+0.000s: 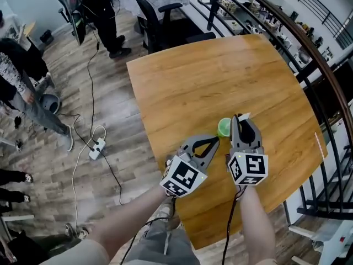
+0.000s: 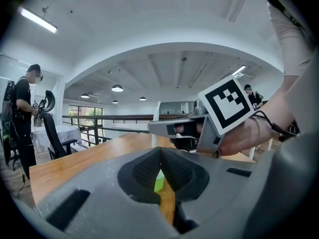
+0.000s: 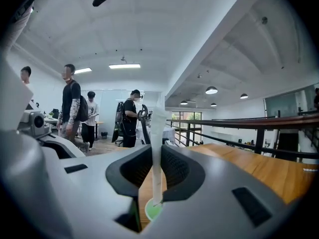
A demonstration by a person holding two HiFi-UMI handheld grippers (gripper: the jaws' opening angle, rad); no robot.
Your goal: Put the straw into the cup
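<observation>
"Straw [image 1: 244,116] first: where is it in the head view?"

"Only its white top end shows there, poking up out of the right tongs [image 1: 241,122]. The green cup [image 1: 224,127] stands on the table [image 1: 182,81] just beside those tongs, on their left. The left tongs [image 1: 213,142] are close on the cup's other side."

"And from the left gripper view?"

"The left tongs are pressed together at the tips with nothing pinched. Through the gap under them I see a sliver of the cup [image 2: 158,183] and some table. Ahead are the right tongs, with the straw [image 2: 156,114] rising past them as a pale upright bar."

"The right gripper view?"

"The right tongs pinch the straw [image 3: 158,118] partway along its length. Its long axis stands upright, with the top end toward the ceiling and the lower end aimed down at the cup's open mouth [image 3: 152,211]. The cup sits directly below, in line with that axis. The lower tip looks to be at the rim or just inside, but I cannot tell how deep."

"So what does the next move turn on?"

"I judge it turns on keeping that line. The cup lies straight under the straw, so the right hand should go down along the straw's own axis without tilting it. The left tongs are near enough to steady the cup if it shifts."
</observation>
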